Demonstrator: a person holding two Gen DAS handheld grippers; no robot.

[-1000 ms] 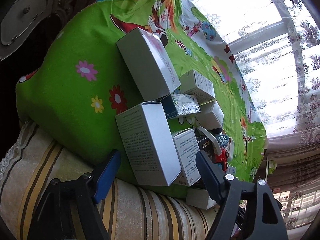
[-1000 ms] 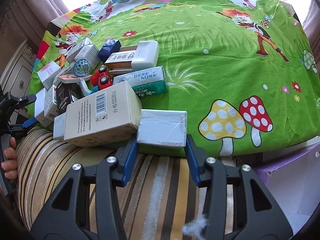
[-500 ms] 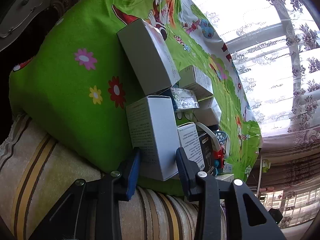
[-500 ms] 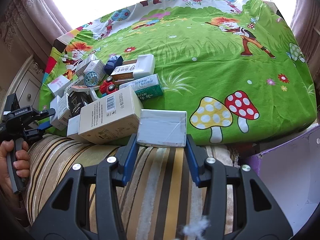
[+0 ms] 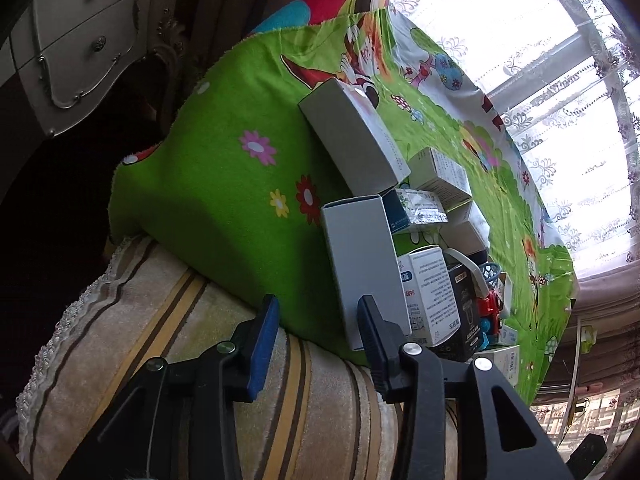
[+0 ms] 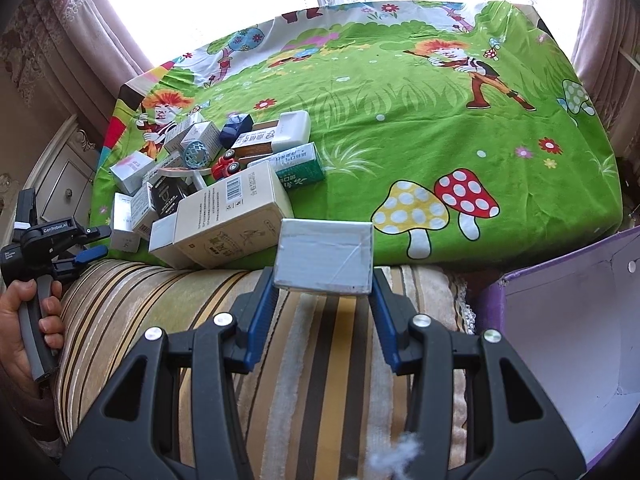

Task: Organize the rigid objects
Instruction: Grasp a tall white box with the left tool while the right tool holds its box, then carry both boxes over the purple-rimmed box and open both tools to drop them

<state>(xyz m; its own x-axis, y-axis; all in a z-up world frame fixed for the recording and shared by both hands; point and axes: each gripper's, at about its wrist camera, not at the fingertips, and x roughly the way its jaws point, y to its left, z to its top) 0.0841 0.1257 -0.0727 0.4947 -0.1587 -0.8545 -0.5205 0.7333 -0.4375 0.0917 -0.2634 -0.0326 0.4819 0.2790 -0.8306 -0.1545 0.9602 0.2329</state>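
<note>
A heap of cartons and small toys lies on the green cartoon bedsheet [image 6: 400,128]. In the left wrist view, a tall grey carton [image 5: 360,256] stands at the bed's edge. My left gripper [image 5: 316,304] has its jaws opening. Its right finger overlaps the carton's lower edge, and the left pad [image 5: 264,344] stands well clear of it. Only sheet and cushion show between the fingers. My right gripper [image 6: 322,276] is shut on a flat grey taped box [image 6: 324,256], held above the striped cushion [image 6: 328,360]. A hand holds the left gripper [image 6: 94,242] at the far left.
A big beige barcode carton [image 6: 232,216] lies just left of the held box. An open purple box with a white inside [image 6: 560,320] stands at the right. White drawers [image 5: 72,40] and curtained windows border the bed. The right half of the sheet carries nothing.
The left jaws closed round the tall grey carton, then parted, and the carton now sits over by the right finger. The right gripper drew back and up with the taped box.
</note>
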